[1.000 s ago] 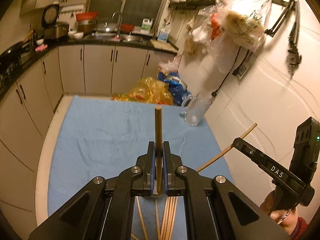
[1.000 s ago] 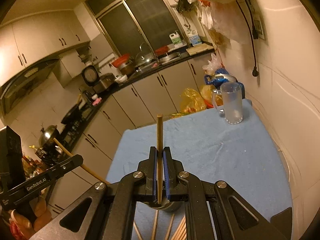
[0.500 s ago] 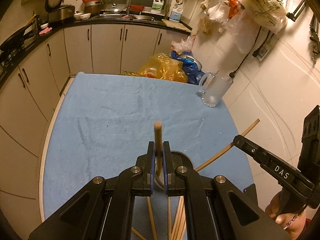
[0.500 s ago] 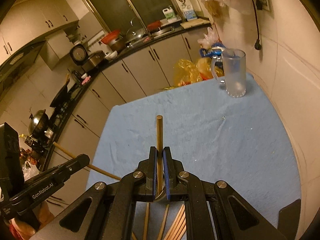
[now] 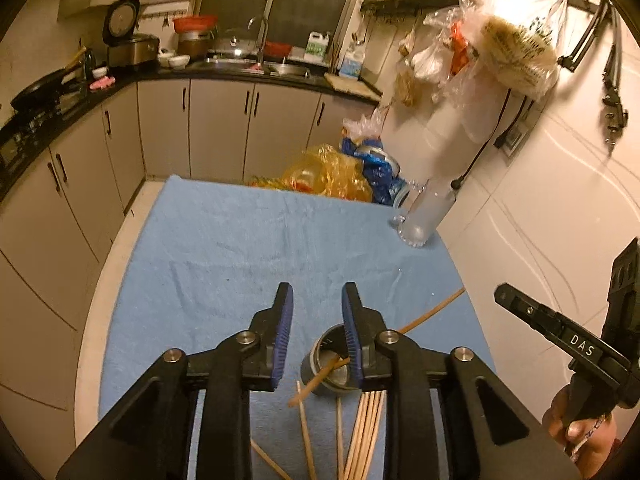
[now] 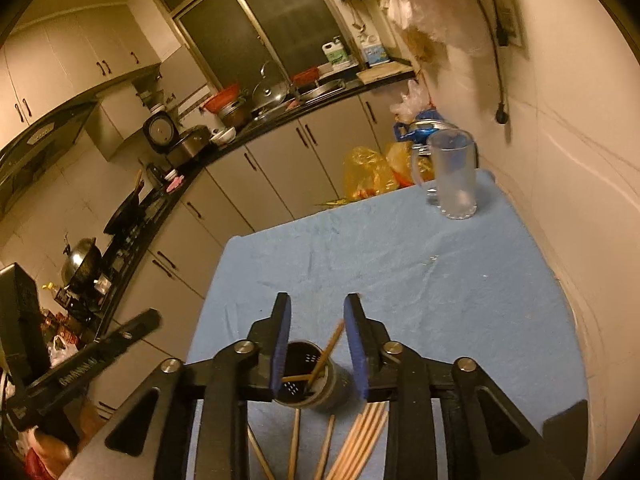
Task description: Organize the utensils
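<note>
blue towel [image 5: 240, 248]: covers the table in the left wrist view; same cloth as before.
left gripper [image 5: 316, 322]: jaws now spread wide with nothing between them; half a second ago they pinched an upright chopstick.
metal cup [image 5: 330, 364]: a perforated holder on the towel, just behind the right-hand finger.
dropped chopstick [image 5: 318, 378]: now leans inside the cup, its tip poking out over the near rim.
loose chopsticks [image 5: 366, 436]: a bundle lying flat on the towel near the camera, with a few single sticks fanned beside it.
glass mug [image 5: 426, 216]: stands at the far right corner of the towel, well apart from the cup.
other tool seen from left [image 5: 560, 340]: black arm at the right edge; a long thin stick shows beside it, though whether it is held cannot be told.

right gripper [image 6: 316, 328]: in the right wrist view, jaws also parted and empty; earlier they clamped a chopstick.
cup from the right [image 6: 308, 376]: sits between the open fingers, two sticks tilted inside it.
sticks on the towel [image 6: 360, 440]: spread flat below the cup.
mug from the right [image 6: 454, 174]: upright at the far edge.
</note>
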